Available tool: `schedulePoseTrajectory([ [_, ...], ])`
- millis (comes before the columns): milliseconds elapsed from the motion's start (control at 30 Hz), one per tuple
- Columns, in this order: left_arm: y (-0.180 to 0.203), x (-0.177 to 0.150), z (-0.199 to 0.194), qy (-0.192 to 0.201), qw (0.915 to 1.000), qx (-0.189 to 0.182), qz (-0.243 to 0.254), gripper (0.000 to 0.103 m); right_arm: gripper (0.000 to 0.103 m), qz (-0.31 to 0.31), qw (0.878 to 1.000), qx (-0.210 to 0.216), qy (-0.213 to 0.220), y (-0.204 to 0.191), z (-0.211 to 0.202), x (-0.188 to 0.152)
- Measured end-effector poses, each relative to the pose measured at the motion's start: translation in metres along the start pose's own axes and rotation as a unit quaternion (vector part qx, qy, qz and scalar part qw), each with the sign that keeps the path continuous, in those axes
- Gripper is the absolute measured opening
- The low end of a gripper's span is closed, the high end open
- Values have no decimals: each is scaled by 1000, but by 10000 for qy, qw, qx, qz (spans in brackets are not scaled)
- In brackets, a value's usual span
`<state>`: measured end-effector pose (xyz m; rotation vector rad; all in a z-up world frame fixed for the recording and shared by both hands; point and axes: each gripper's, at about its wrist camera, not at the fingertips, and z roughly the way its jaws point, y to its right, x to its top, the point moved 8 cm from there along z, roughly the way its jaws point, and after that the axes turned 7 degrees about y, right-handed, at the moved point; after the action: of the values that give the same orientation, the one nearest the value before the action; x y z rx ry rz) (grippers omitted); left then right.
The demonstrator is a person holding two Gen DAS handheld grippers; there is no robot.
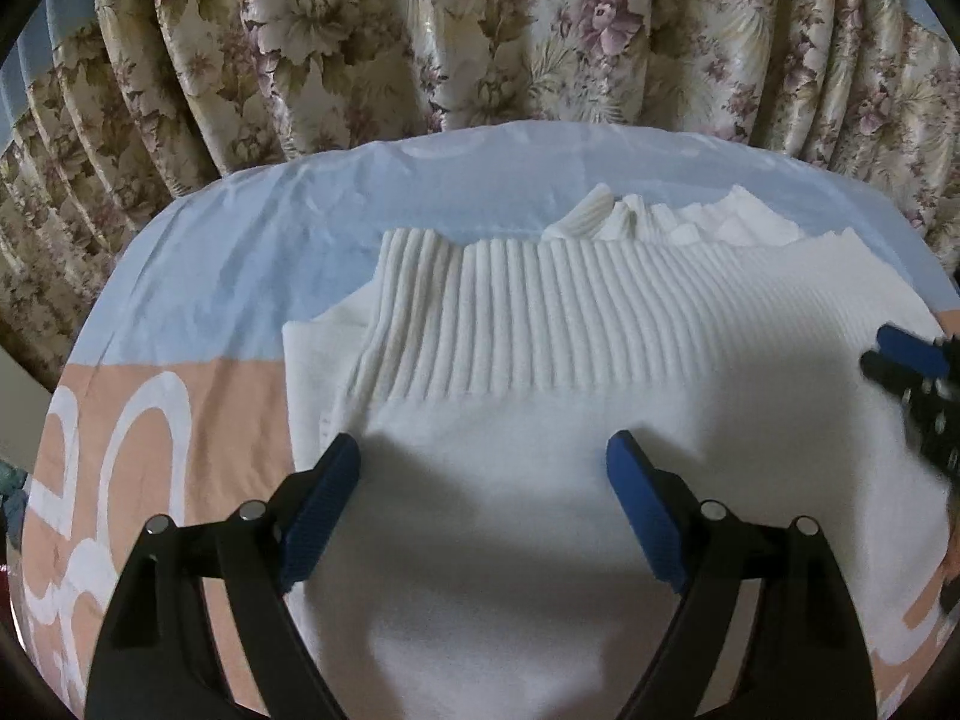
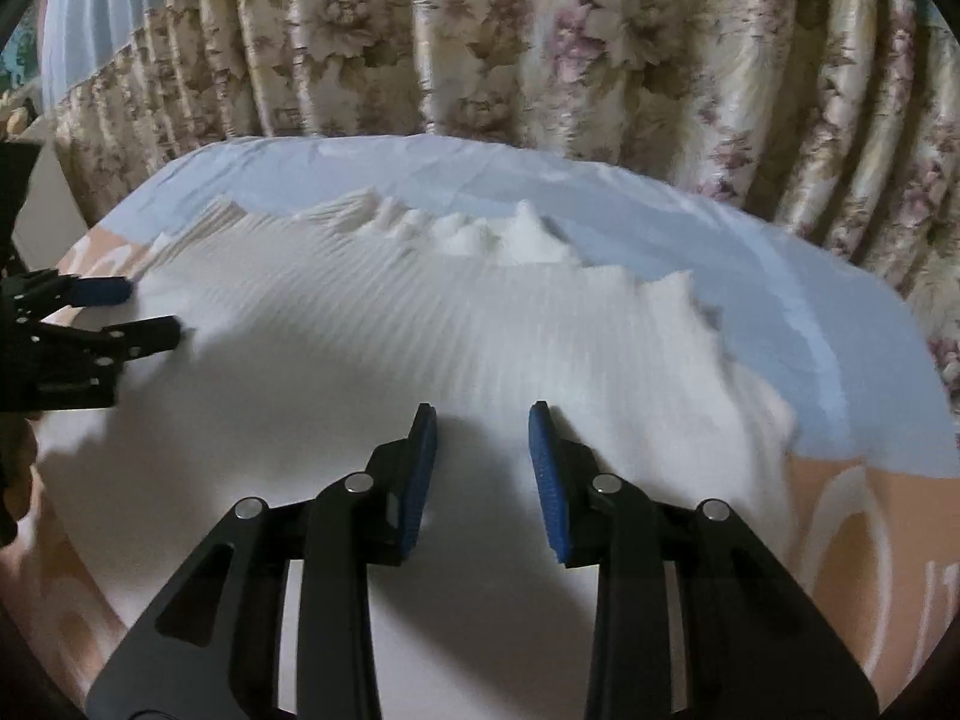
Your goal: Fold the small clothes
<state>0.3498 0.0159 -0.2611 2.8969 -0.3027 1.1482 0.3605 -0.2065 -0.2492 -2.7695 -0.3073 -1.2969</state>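
Sweater [image 1: 540, 420], white, ribbed band across its far half, spread flat over the middle of the bed [image 1: 240, 240], already doubled with a smooth panel nearest the cameras and loose ribbed ends bunched toward the far edge by the floral curtain [image 1: 480, 30]. Left claw [image 1: 483, 474] hovering low over the smooth panel near the garment's left side, blue pads wide apart, nothing between them. Right claw [image 2: 483, 450] likewise over the near panel, pads parted more narrowly, also empty; slight blur there, so contact with the cloth hard to judge. Probably between folds: one fold laid, the next not yet gripped. Next move likely calls for pinching both near corners together, lifting evenly and carrying them toward the far edge, keeping the ribbed band from dragging or skewing.
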Motion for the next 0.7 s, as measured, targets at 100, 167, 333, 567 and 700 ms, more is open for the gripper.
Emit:
schedulePoseTrajectory([
  [100,-2,-2,-4,65,9999,-127,89,85,5,259,9997,-30,33,23,-5,-3],
  [167,-1,-3,-7,86,9997,-140,157,85,2,422,9991,9,66,31,-9,-3],
  [333,3,0,-6,-43,9998,-68,190,85,10,553,9983,155,10,30,-12,-1],
  [567,7,16,-49,133,9998,-159,6,94,78,948,9927,419,622,42,-80,24],
  [700,13,13,-73,131,9991,-315,-242,100,97,1258,9892,302,688,60,-107,16],
])
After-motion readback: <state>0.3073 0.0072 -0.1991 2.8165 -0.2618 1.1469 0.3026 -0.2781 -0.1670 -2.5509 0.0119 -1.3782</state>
